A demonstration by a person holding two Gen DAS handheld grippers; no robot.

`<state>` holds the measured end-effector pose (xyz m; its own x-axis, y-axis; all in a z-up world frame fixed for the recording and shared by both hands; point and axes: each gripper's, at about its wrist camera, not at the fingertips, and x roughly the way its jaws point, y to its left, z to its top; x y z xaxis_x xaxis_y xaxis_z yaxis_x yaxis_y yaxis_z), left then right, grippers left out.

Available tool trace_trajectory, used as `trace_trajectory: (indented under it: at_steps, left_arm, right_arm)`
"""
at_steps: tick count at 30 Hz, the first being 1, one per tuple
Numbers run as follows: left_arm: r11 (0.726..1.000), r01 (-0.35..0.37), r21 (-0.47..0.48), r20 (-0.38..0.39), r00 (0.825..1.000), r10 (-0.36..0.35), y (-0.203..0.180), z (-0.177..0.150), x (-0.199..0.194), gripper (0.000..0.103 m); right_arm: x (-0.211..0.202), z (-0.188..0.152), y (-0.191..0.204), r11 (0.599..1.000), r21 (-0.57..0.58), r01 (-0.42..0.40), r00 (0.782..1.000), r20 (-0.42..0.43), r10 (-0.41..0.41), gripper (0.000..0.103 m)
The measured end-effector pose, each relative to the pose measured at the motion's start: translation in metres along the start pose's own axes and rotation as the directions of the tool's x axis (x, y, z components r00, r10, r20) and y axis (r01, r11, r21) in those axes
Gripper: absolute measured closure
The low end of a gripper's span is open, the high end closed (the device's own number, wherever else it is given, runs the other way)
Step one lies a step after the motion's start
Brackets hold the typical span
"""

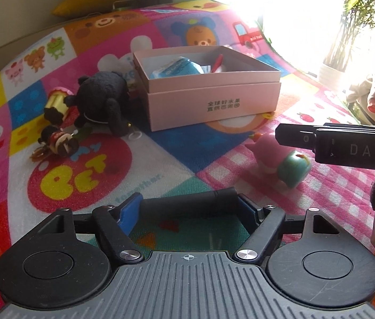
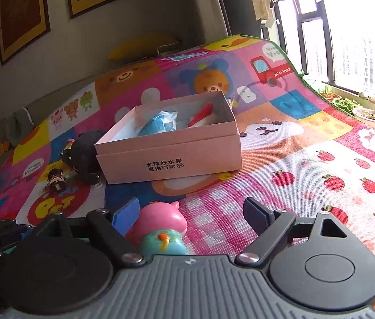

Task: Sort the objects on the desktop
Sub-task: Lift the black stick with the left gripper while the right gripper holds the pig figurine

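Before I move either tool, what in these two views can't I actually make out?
- Pink box contents: the wall hides them below the blue packet and red item in both views.
- Left tool: black cylinder between the pads; contact unclear.
- Pink-and-teal toy: base hidden by the right tool body, right wrist view.

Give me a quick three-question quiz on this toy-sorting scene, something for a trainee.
1. True or false: the pink box is empty.
2. What lies between the fingers of the right hand-held gripper? A) a mug B) a pink-and-green toy C) a ball
3. Fill in: the left hand-held gripper grips a black ____.

Key: 1 false, it holds a blue packet and a red item; 2 B; 3 cylinder.
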<state>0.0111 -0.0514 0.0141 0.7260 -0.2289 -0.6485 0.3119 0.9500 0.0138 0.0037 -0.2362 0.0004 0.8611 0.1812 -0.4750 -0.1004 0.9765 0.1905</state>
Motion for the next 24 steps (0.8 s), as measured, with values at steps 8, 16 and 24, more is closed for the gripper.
trace_trajectory:
  at_steps: [8,16,24]
  left_arm:
    - [0.999,-0.046,0.009,0.032,0.998,0.046,0.033,-0.009,-0.006,0.013]
    - [0.999,0.030,-0.024,0.037,0.999,-0.029,0.045,-0.016,-0.010,0.001]
    - [1.000,0.009,-0.020,0.026,1.000,-0.009,0.038,-0.020,-0.011,0.000]
  right_arm:
    - [0.003,-0.003,0.018,0.994,-0.112,0.010,0.999,-0.044,-0.015,0.017]
    - [0.016,-0.004,0.038,0.973,-0.232,0.010,0.992,-0.121,-0.039,0.022]
    - [0.024,-0.005,0.038,0.970,-0.242,-0.001,0.985,-0.165,-0.040,0.053]
